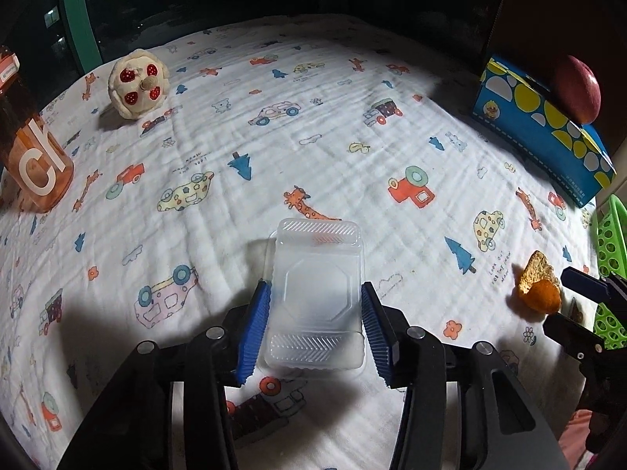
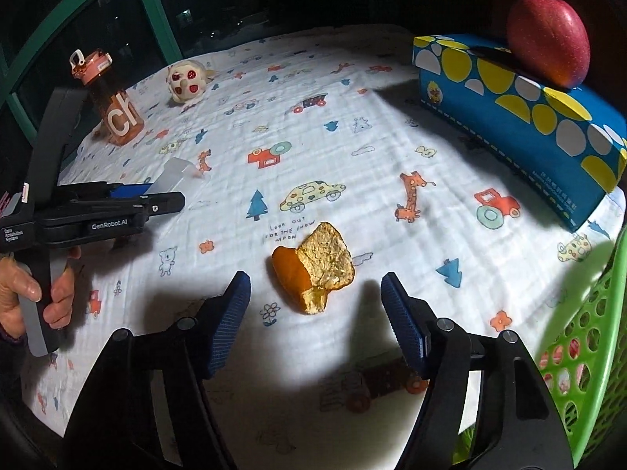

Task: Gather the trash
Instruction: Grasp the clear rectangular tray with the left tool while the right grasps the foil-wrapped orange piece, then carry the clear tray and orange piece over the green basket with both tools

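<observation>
Your left gripper [image 1: 316, 323] has its blue pads [image 1: 256, 325] pressed against both long sides of the clear plastic tray [image 1: 318, 293] — it is clamped on it, with the tray low over the printed cloth [image 1: 274, 149]. Your right gripper [image 2: 316, 315] stands spread wide, nothing between its pads [image 2: 231, 313]; the orange peel [image 2: 315, 270] lies on the cloth just ahead of the gap, touching neither pad. From the left wrist view the same peel sits beside the right gripper's tips, near the green basket [image 2: 588, 352] at the right edge. Farther out, a red apple [image 2: 548, 39] rests on the blue tissue box [image 2: 529, 117]; across the cloth stand an orange bottle [image 2: 113, 102] and a plush toy [image 1: 138, 84].
</observation>
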Demonstrator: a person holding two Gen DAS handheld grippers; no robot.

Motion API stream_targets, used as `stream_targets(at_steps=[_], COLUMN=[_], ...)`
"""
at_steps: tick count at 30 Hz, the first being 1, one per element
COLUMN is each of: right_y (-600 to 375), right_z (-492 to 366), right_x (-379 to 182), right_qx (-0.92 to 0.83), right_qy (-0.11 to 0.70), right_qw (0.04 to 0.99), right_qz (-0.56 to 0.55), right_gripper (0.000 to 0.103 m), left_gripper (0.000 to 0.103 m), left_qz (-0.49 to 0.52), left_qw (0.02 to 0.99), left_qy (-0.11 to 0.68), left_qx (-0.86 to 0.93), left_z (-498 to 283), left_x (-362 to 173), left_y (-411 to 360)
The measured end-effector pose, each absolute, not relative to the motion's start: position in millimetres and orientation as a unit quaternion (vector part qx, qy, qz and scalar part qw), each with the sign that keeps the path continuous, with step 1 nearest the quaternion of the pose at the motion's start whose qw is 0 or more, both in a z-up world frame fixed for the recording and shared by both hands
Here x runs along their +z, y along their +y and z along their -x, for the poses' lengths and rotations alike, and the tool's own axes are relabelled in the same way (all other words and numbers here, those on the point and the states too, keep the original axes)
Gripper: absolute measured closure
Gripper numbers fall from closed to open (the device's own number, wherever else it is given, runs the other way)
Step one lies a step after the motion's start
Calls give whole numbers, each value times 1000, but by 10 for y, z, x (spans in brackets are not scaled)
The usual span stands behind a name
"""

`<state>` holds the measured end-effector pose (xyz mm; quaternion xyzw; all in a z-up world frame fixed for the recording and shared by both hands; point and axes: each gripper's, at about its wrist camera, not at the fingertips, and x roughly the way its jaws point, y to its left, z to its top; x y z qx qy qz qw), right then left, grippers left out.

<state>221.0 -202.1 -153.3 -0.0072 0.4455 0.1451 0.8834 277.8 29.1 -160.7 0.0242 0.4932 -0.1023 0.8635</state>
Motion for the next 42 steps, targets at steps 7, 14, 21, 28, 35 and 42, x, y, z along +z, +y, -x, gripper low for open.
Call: stream_targets(at_steps=[7,14,21,28,35,42], right_y=[-1962,-1839,-1845,-1949,-2087,-2356], right_z=[-2280,-2270,-2235,-2119,-1921,-1704], right_x=[-1589,-1608,-1564,-1462,-1252,-1003], right_qx=[125,119,120,120,116,96], right_qy=[446,443,439,432,412,390], right_qw=[885,886,889,894,904,916], right_qz=[38,69,45,9,-10,-28], right_gripper=[45,57,71,73,73,73], left_gripper=[59,59,59,59,59,59], left_qz=[-4,7,13,22,17,11], left_qw=[864,869,876,879,882,883], left_qy=[493,483,468,457,445,430], left_qx=[-104,-107,-119,-135,-157,-187], left_z=[-2792,-2721,-2622,-2500,-2374,-2248], left_x=[-1594,-1492,-1318,-1187,-1031,-828], left_y=[346,348,344,281,90,-218])
